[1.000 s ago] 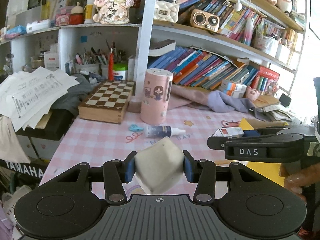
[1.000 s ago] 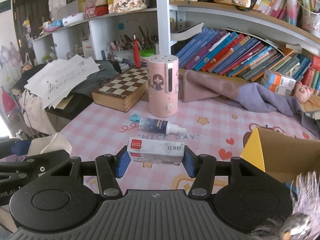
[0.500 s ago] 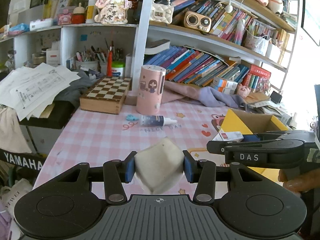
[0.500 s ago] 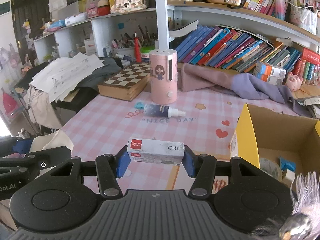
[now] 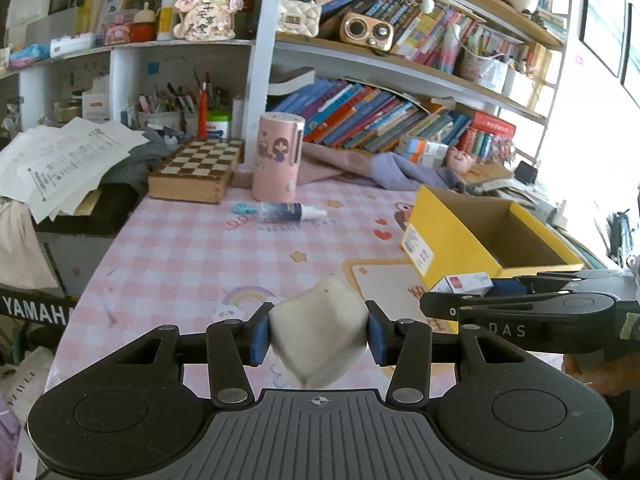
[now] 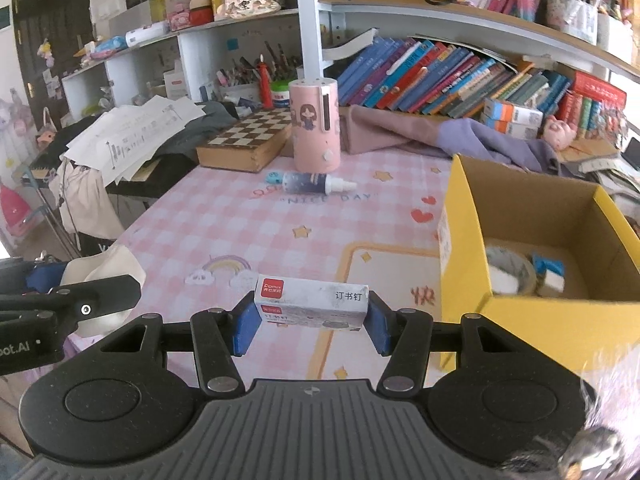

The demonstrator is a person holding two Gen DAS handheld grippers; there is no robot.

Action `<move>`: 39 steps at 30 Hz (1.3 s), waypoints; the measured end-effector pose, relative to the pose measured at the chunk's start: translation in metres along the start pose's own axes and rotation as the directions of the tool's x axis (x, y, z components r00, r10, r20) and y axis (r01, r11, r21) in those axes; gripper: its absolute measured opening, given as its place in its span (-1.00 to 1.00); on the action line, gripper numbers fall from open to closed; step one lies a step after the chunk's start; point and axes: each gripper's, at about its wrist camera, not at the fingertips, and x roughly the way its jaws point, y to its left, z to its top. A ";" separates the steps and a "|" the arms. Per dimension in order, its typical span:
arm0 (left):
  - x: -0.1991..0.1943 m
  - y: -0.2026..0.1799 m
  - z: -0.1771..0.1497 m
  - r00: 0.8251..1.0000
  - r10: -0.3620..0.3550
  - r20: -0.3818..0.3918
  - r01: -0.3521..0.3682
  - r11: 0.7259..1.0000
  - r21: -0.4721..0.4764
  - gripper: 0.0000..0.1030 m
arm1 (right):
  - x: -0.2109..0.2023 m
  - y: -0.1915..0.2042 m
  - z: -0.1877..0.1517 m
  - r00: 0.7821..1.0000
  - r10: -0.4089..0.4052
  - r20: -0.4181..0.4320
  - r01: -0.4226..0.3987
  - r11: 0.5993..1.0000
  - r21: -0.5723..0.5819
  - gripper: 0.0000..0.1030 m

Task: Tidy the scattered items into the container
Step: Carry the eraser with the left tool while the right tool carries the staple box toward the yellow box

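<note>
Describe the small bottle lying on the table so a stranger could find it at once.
Start at the pink checked tablecloth and find the tall pink cylinder standing beside the chessboard box. Just in front of it lies the small bottle, on its side. Its dark starry body and white nozzle set it apart.

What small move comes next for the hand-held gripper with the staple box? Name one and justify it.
Probably carry the right hand-held gripper rightward over the yellow box before opening. It is shut on the staple box, which hangs above the pink tablecloth, left of the box's near wall. The box is open-topped, with bare floor beside the tape roll.
</note>
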 end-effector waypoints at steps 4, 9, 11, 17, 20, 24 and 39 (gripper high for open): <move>-0.007 -0.004 -0.008 1.000 -0.024 -0.014 0.024 1.000 -0.006 -0.11 | -0.013 -0.001 -0.013 1.000 -0.017 0.002 0.017 1.000 0.019 0.01; -0.013 -0.011 -0.016 0.999 -0.044 -0.026 0.045 0.999 0.009 -0.11 | -0.024 -0.001 -0.027 0.999 -0.034 -0.008 0.034 0.999 0.038 0.01; -0.014 -0.014 -0.019 0.998 -0.054 -0.034 0.055 0.998 0.017 -0.11 | -0.028 -0.002 -0.032 0.999 -0.039 -0.013 0.040 0.998 0.048 0.01; -0.015 -0.022 -0.021 0.996 -0.082 -0.047 0.084 0.996 0.041 -0.11 | -0.037 -0.006 -0.041 0.998 -0.061 -0.019 0.063 0.995 0.076 0.01; -0.013 -0.025 -0.022 0.993 -0.100 -0.056 0.102 0.994 0.044 -0.11 | -0.041 -0.008 -0.044 0.997 -0.073 -0.019 0.075 0.993 0.086 0.01; -0.011 -0.031 -0.024 0.990 -0.120 -0.070 0.124 0.991 0.053 -0.11 | -0.046 -0.013 -0.050 0.996 -0.090 -0.029 0.093 0.990 0.106 0.01; -0.001 -0.062 -0.026 0.969 -0.220 -0.114 0.233 0.966 0.116 -0.11 | -0.072 -0.033 -0.071 0.983 -0.177 -0.054 0.183 0.968 0.171 0.01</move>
